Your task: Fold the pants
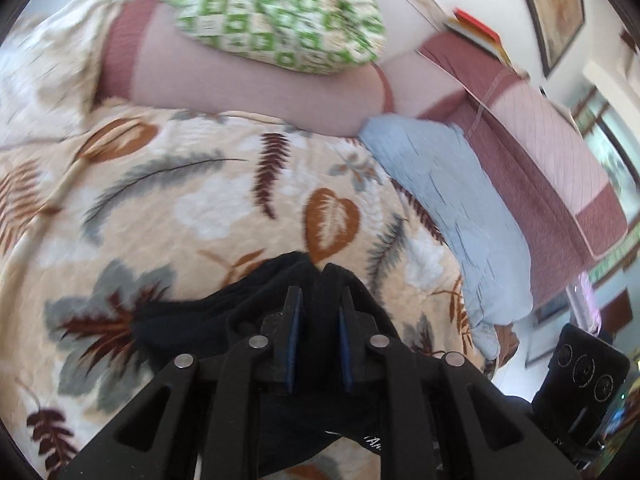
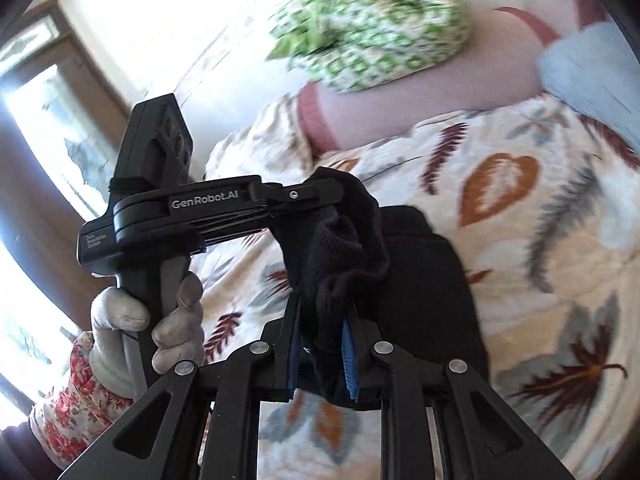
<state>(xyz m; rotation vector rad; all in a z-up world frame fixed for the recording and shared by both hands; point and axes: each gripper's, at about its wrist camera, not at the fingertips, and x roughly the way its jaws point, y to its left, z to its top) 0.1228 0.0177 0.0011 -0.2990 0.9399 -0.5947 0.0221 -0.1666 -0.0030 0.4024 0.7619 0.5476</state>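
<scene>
Both views look steeply down, close over the leaf-print quilt (image 1: 208,200). The left wrist view faces across it toward the green-checked pillow (image 1: 280,12) at its far edge. The right wrist view, from the other side, shares that pillow, the quilt, and the dark pants (image 2: 424,280).

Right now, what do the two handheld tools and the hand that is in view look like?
Both are black with blue pads: the right tool and the left tool. The right wrist view shows the white lettering "GenRobot.AI" on the left one's side, and a camera block on top. The left hand wears a white knit glove and a floral sleeve.
</scene>
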